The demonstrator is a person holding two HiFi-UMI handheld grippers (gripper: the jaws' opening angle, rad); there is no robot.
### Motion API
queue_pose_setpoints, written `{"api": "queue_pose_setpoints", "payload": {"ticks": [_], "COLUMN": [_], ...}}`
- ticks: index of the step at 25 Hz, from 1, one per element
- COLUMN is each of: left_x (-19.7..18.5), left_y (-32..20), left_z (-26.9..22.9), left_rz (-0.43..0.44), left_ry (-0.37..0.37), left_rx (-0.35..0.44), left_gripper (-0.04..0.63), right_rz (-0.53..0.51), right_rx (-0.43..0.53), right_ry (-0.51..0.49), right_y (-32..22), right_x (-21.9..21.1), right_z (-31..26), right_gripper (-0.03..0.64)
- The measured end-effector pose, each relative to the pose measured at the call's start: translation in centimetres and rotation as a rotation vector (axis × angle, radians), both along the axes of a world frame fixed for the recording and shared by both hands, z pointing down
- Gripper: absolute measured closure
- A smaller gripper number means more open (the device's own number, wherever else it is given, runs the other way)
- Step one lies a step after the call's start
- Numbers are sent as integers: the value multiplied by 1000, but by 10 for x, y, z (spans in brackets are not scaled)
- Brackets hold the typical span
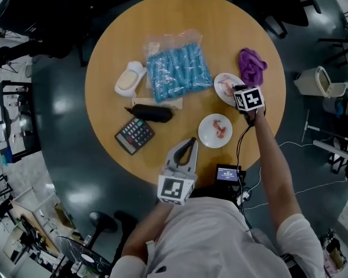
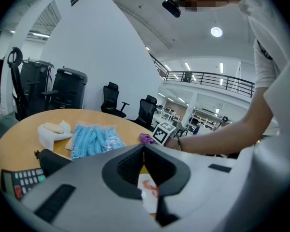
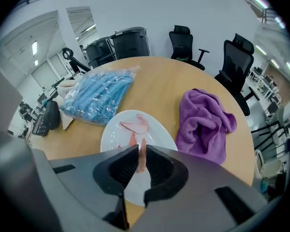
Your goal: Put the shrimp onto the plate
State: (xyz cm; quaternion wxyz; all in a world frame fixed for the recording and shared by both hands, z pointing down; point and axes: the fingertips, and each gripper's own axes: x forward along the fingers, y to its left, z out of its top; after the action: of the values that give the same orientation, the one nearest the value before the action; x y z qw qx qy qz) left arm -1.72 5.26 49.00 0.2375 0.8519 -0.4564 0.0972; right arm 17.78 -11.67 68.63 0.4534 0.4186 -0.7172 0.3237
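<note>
Right gripper [image 3: 139,152] fingers clamped on slim pink-orange shrimp [image 3: 141,162], over white plate [image 3: 157,129], beside paler curled piece [image 3: 135,126]. Purple cloth [image 3: 205,124] just beside plate. Left gripper [image 2: 144,151] fingers together, empty, near second plate [image 1: 205,136] bearing reddish shrimp pieces [image 1: 220,126].

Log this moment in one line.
left gripper: shut, empty | right gripper: shut on shrimp | place: over plate beside purple cloth
</note>
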Motion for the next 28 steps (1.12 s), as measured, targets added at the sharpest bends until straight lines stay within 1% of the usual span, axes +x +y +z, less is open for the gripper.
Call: {"api": "queue_pose_setpoints", "payload": {"ticks": [3, 6, 9, 11, 15, 18, 21, 23, 25, 28], "left_x": [2, 6, 9, 10, 10, 8, 8, 7, 7, 7], "left_y": [2, 2, 0, 0, 2, 5, 6, 6, 4, 3], "left_z": [1, 1, -1, -2, 0, 3, 3, 2, 0, 0], "left_rz": [3, 5, -1, 8, 19, 19, 11, 9, 6, 2], "left_ry": [3, 14, 30, 23, 16, 14, 18, 18, 20, 20], "left_rx": [4, 1, -4, 6, 7, 1, -9, -8, -4, -6], "left_gripper": [588, 587, 588, 588, 588, 588, 588, 587, 587, 588], "right_rz": [-27, -85, -146, -181, -209, -211, -168, -120, -84, -40], "right_rx": [37, 58, 32, 8, -38, -68, -30, 22, 68, 82], "right_ry": [-27, -84, -116, -106, -67, -106, -144, -121, -73, -46], "right_y": [15, 52, 109, 139, 160, 158, 142, 118, 82, 31], "right_x": [-3, -24, -48, -61, -62, -64, -58, -45, -30, -18], "right_z": [-22, -43, -41, -32, -6, -7, -25, -31, -28, -19], "right_gripper": [561, 561, 561, 561, 561, 560, 551, 552, 552, 551]}}
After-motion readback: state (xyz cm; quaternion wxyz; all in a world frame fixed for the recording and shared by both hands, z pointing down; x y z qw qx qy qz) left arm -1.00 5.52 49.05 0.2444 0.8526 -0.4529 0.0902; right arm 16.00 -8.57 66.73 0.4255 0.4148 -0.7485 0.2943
